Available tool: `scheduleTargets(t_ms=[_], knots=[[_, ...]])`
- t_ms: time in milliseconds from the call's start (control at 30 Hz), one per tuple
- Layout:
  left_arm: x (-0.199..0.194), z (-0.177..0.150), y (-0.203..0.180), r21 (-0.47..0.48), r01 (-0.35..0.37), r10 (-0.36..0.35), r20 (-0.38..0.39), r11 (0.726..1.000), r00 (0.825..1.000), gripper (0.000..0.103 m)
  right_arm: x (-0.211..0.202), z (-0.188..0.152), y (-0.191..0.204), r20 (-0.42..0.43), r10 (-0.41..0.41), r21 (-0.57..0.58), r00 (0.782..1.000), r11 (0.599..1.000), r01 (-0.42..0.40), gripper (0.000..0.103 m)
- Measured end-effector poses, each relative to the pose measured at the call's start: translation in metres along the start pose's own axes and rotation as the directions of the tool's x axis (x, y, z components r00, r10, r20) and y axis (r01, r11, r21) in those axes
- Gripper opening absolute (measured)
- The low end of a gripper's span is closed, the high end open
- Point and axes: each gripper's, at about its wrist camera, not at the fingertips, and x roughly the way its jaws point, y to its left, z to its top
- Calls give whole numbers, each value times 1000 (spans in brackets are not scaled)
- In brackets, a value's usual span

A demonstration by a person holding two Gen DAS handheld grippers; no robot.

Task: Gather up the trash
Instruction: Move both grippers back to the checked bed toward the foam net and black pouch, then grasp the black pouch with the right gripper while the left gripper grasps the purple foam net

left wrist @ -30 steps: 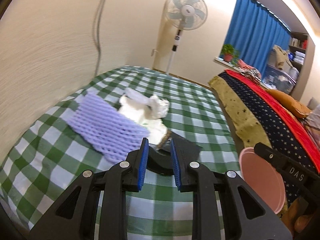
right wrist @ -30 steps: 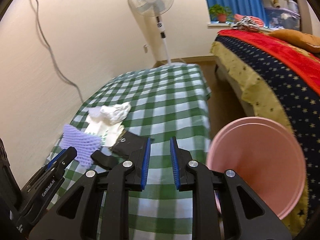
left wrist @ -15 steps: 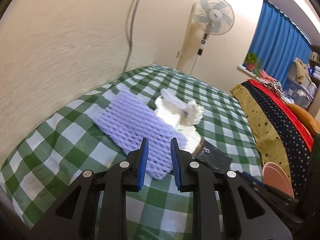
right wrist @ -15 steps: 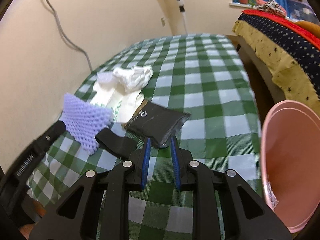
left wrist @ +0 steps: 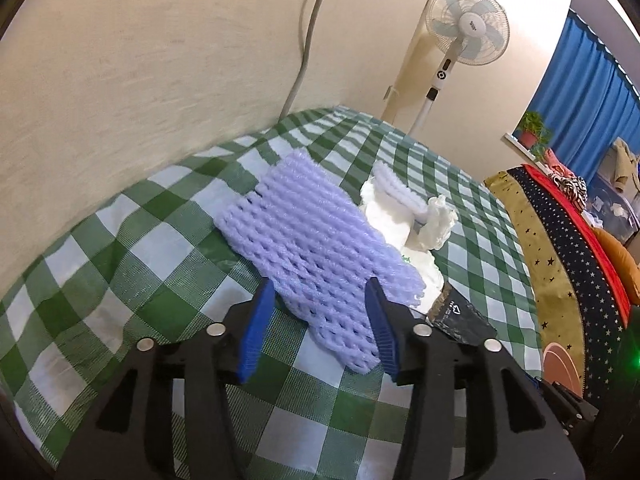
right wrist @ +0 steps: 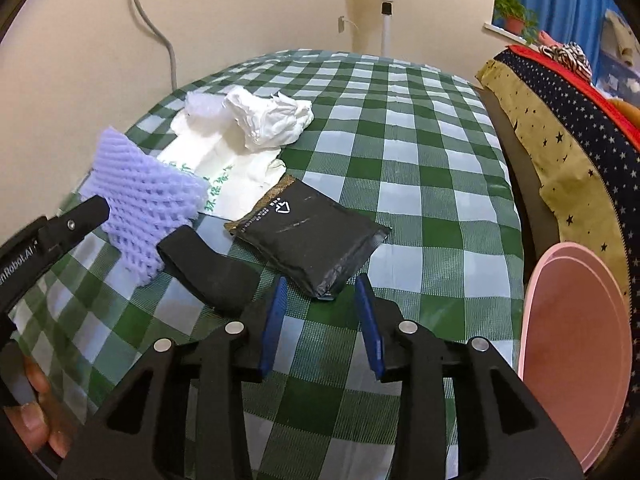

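A purple foam net (left wrist: 316, 248) lies on the green checked tablecloth (left wrist: 132, 264). My left gripper (left wrist: 320, 300) is open, its jaws on either side of the net's near end. A black mailer bag (right wrist: 308, 236) lies beside it, and my right gripper (right wrist: 320, 292) is open just in front of its near corner. A white printed plastic bag (right wrist: 228, 168) and crumpled white tissue (right wrist: 268, 120) lie behind. The purple net also shows in the right wrist view (right wrist: 144, 200).
A pink bin (right wrist: 576, 360) stands off the table's right edge. A bed with a starry cover (right wrist: 568, 128) runs along the right. A standing fan (left wrist: 460, 36) is at the far end. A wall (left wrist: 120, 60) borders the table's left side.
Both grippers have opened from nearly shut. The left one moved left and forward onto the purple net; the right one moved down toward the black bag.
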Motion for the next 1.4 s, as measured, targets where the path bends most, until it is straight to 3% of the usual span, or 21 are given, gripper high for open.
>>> scheduleTargets(t_ms=[100,267,500,533,633,767,1033,1400], knots=[[13,0,4,-17,0,-1,-57,1000,998,53,4,-1,2,-8,-10,-23,1000,1000,10,31],[26,-3,3,-11,-15,13,-112,1000,994,53,6,-1,5,-3,-7,-55,1000,998,6,15],[31,-5,-7,54,-32,39,-129,998,991,53,2,-3,8,11,1,-82,1000,997,0,7],[31,-6,-9,60,-30,38,-131,998,991,43,0,-3,8,19,1,-84,1000,996,0,7],[32,-6,-10,67,-20,29,-137,998,990,27,-6,-2,6,40,11,-76,999,997,-8,5],[27,-6,-10,71,-21,29,-119,997,992,10,-19,0,-2,76,33,-33,997,999,-31,1],[7,-4,-13,78,-8,13,-54,997,998,8,-43,-1,-16,129,52,6,990,999,-53,0],[-34,-1,-31,168,18,-24,34,986,999,8,-81,-11,-31,175,72,41,982,996,-80,0]])
